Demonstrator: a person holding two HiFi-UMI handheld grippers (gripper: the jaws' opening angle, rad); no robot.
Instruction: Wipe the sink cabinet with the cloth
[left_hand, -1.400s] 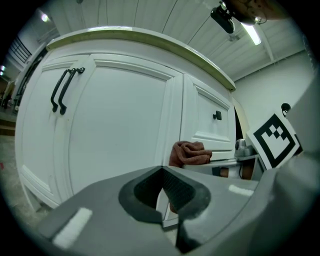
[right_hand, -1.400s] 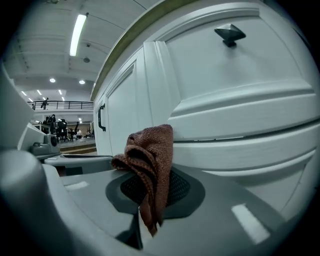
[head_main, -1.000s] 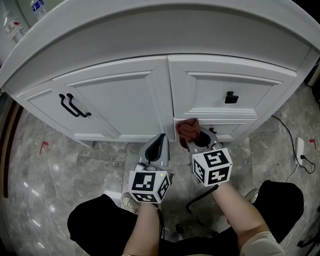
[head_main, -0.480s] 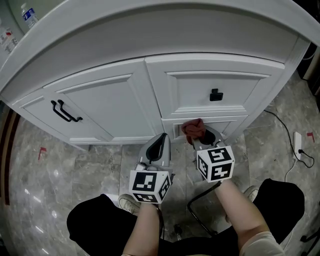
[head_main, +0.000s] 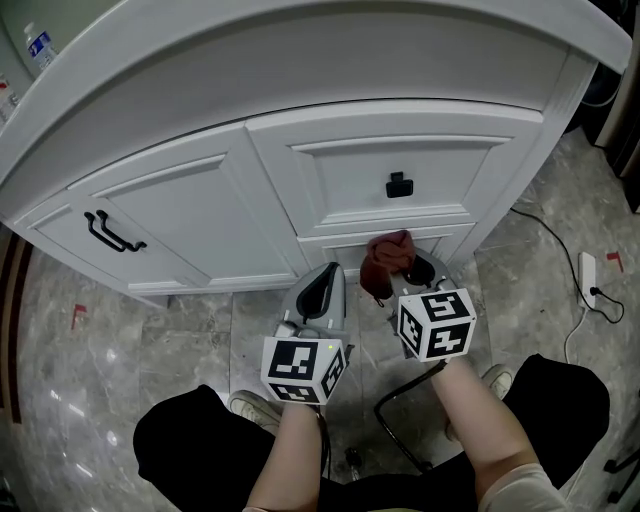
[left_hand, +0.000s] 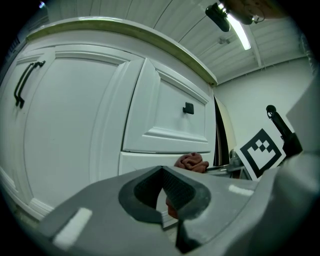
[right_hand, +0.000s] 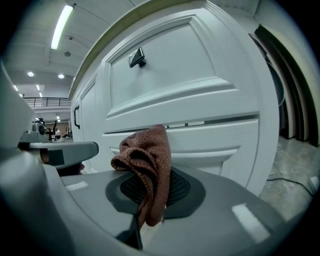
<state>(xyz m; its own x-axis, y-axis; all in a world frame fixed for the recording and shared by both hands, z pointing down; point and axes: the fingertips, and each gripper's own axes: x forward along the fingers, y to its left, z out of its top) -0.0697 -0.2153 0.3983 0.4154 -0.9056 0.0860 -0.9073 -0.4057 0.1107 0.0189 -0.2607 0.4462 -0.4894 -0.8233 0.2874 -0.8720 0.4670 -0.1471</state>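
Observation:
A reddish-brown cloth (head_main: 383, 260) (right_hand: 145, 165) is bunched in my right gripper (head_main: 398, 268) (right_hand: 145, 210), whose jaws are shut on it. The cloth is pressed at the lower drawer front (head_main: 440, 243) of the white sink cabinet (head_main: 250, 200), under the drawer with the square black knob (head_main: 399, 185) (right_hand: 136, 57). My left gripper (head_main: 322, 290) (left_hand: 162, 202) is shut on nothing and hangs just left of the right one, short of the cabinet. From the left gripper view the cloth (left_hand: 191, 161) shows beside the right gripper's marker cube (left_hand: 262, 150).
The cabinet door at the left carries a black bar handle (head_main: 108, 232) (left_hand: 25, 82). Grey marble floor (head_main: 140, 340) lies below. A power strip and cable (head_main: 588, 280) lie on the floor at the right. The person's dark trouser legs (head_main: 200, 440) fill the bottom of the head view.
The right gripper has carried the cloth to the right along the lower drawer front. The head view has shifted, so the cabinet appears further left. The left gripper has stayed put.

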